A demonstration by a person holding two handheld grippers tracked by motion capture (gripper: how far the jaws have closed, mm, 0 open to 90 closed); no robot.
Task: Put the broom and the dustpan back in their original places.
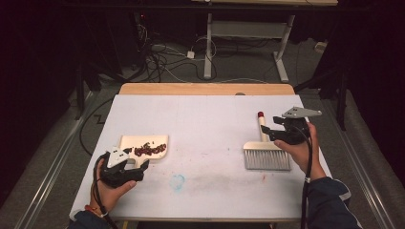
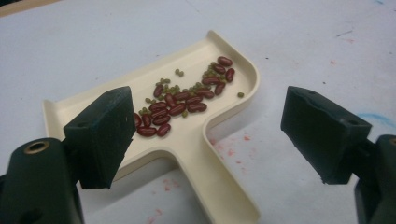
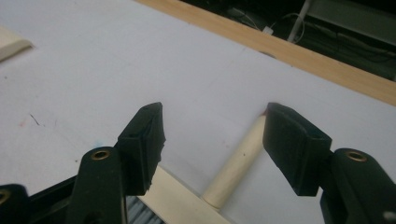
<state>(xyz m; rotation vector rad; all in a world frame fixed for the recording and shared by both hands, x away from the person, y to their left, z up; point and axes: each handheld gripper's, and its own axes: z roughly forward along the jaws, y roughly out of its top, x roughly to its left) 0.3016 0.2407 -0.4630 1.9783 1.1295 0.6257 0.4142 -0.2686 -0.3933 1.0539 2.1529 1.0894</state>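
Observation:
A cream dustpan (image 1: 131, 141) lies at the left of the white table, with red beans (image 1: 149, 149) and small green ones in it. My left gripper (image 1: 137, 162) sits at its handle. In the left gripper view the dustpan's handle (image 2: 224, 186) runs between the jaws of that gripper (image 2: 210, 140), which stand wide apart and clear of it; the beans (image 2: 182, 100) lie just beyond. At the right lies a hand brush (image 1: 266, 160) with grey bristles and a cream, red-tipped handle (image 1: 261, 125). My right gripper (image 1: 266, 133) is open over that handle (image 3: 238, 163), and the pads do not touch it.
The white sheet (image 1: 210, 124) covers a wooden table whose far edge (image 1: 205, 88) shows bare. A blue smear (image 1: 177, 182) and faint red stains mark the sheet near the front. Beyond the table are cables and a desk frame (image 1: 248, 43) on the floor.

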